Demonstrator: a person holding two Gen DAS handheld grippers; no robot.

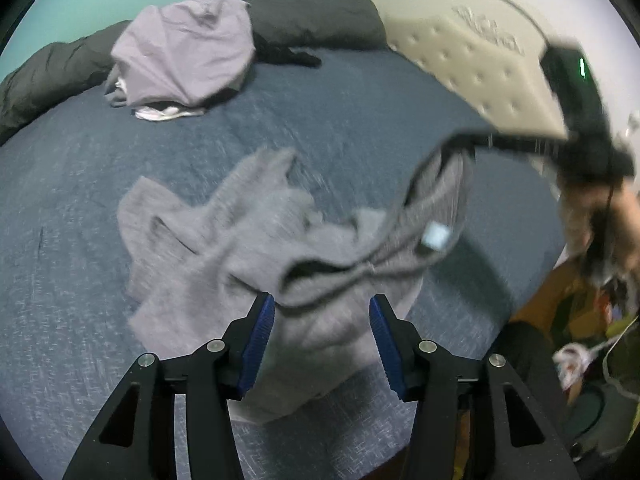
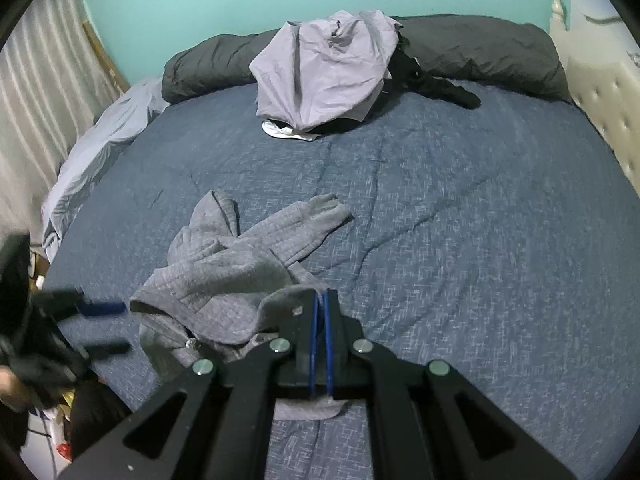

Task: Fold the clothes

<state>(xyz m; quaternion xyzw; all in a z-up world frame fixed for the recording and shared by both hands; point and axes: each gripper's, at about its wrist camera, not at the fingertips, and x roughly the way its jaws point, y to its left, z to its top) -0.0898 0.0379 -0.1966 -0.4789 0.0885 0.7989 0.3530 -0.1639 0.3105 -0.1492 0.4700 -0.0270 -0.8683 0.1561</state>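
- My right gripper (image 2: 321, 304) jaws pinched tight on sweater (image 2: 224, 276) edge, lifting it to spread flat.
- My left gripper (image 1: 322, 312) jaws half open, empty, sweater just ahead btwn them, ready for 2nd corner.

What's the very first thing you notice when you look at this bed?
A crumpled grey quilted hoodie sprawls on the near part of the blue bedspread, and the right gripper is pinching one edge of it. The left gripper hovers open just above the same hoodie. Farther back, by the dark pillows, sits a heap of clothes topped by a lilac garment.
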